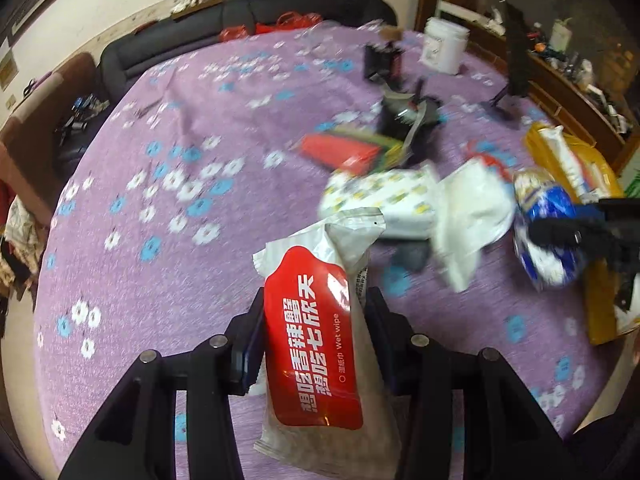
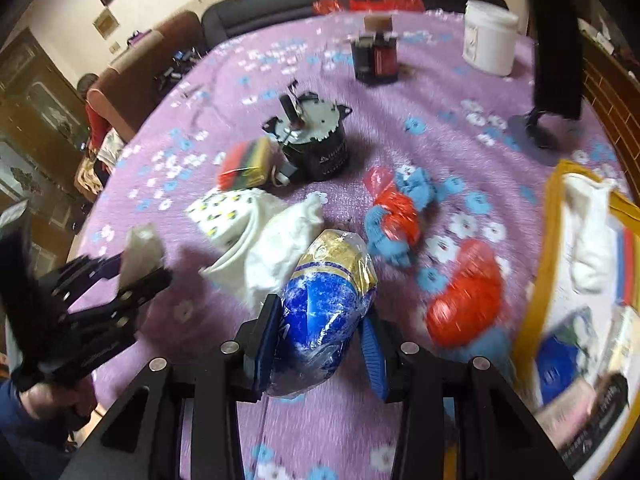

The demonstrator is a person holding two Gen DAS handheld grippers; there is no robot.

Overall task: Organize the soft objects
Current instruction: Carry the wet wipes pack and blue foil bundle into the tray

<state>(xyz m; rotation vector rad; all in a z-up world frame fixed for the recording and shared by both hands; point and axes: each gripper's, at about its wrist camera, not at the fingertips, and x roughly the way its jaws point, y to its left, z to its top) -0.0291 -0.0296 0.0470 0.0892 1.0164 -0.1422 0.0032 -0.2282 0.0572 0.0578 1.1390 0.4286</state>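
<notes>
Sorting is mid-pick: left gripper (image 1: 314, 344) clamps the red-labelled wet-wipe pack (image 1: 316, 352) above the purple cloth (image 1: 160, 240), right gripper (image 2: 320, 344) pinches the blue-and-gold crinkly bag (image 2: 324, 312); next, carrying both rightward into the yellow tray (image 2: 548, 240).

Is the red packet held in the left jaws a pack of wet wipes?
Yes, the wet wipe pack sits between the left gripper's jaws, and its red label reads "Wet wipe".
</notes>
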